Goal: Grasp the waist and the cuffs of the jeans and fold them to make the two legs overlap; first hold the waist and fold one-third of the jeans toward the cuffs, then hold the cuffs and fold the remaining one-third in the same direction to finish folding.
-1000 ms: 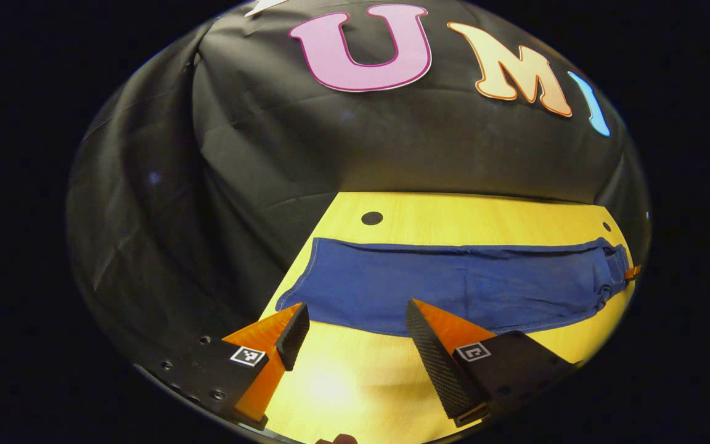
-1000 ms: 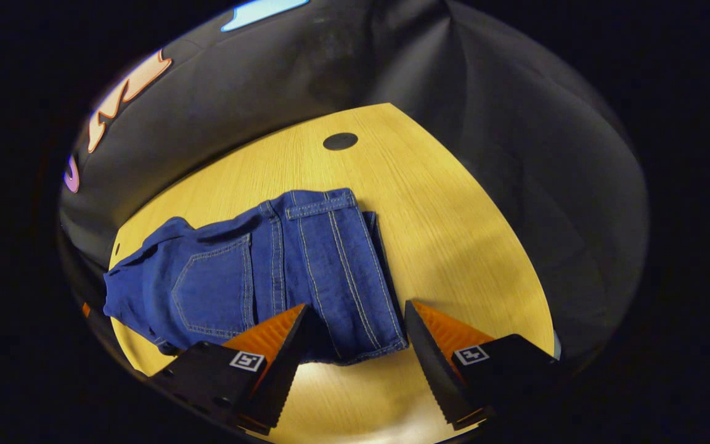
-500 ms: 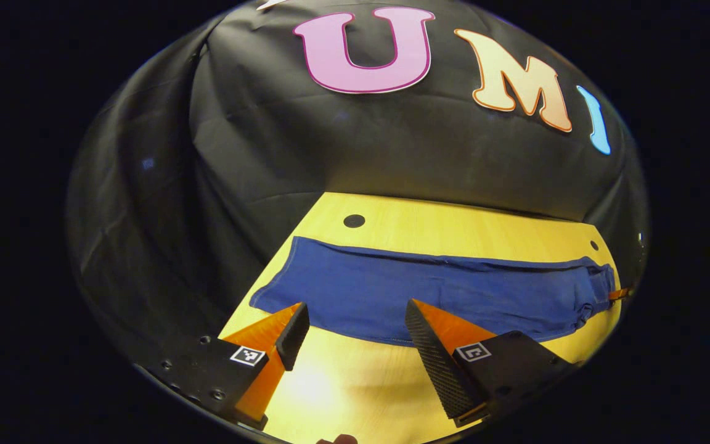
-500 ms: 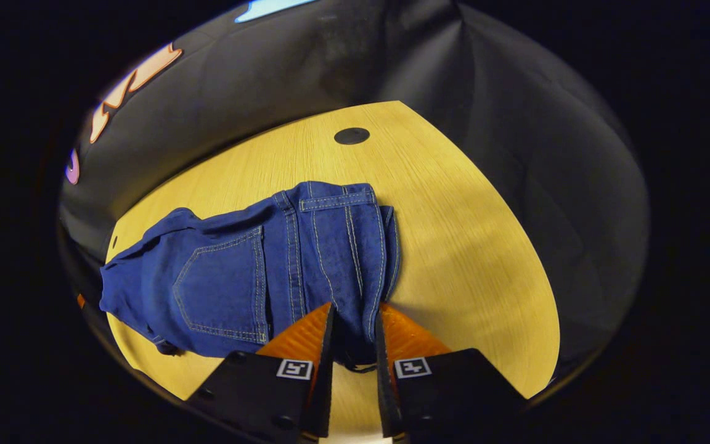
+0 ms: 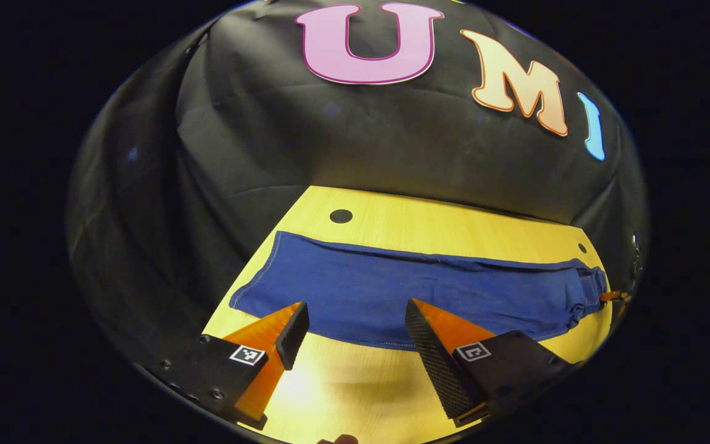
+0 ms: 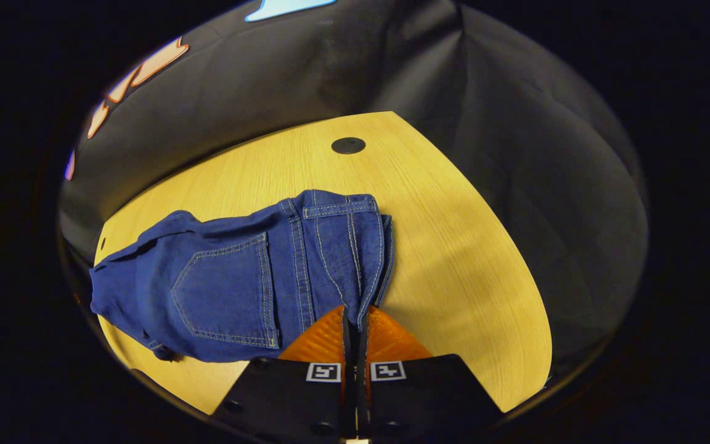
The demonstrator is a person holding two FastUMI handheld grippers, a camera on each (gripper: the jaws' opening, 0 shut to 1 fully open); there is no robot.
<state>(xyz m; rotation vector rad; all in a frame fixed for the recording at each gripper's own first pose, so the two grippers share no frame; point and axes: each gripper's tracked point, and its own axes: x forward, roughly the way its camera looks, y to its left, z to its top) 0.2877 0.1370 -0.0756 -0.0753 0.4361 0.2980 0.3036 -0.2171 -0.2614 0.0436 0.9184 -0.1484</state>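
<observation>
Blue jeans (image 5: 404, 290) lie stretched across the yellow wooden table (image 5: 453, 225), legs overlapping, cuffs (image 5: 256, 283) at the left end in the left gripper view. My left gripper (image 5: 355, 320) hovers open just in front of the near hem, close to the cuff end, with nothing between its fingers. In the right gripper view the jeans (image 6: 232, 277) show their waistband (image 6: 339, 208) and a back pocket (image 6: 225, 290). My right gripper (image 6: 354, 317) is shut on the near corner of the waist, denim pinched between both fingers.
A black cable hole (image 5: 341, 216) sits in the table beyond the cuffs, and another cable hole (image 6: 348, 145) lies beyond the waist. Black cloth walls surround the table on the far sides. Bare table (image 6: 453, 246) lies to the right of the waist.
My right gripper has closed from wide open onto the near waist corner. My left gripper has drifted toward the cuff end, still open.
</observation>
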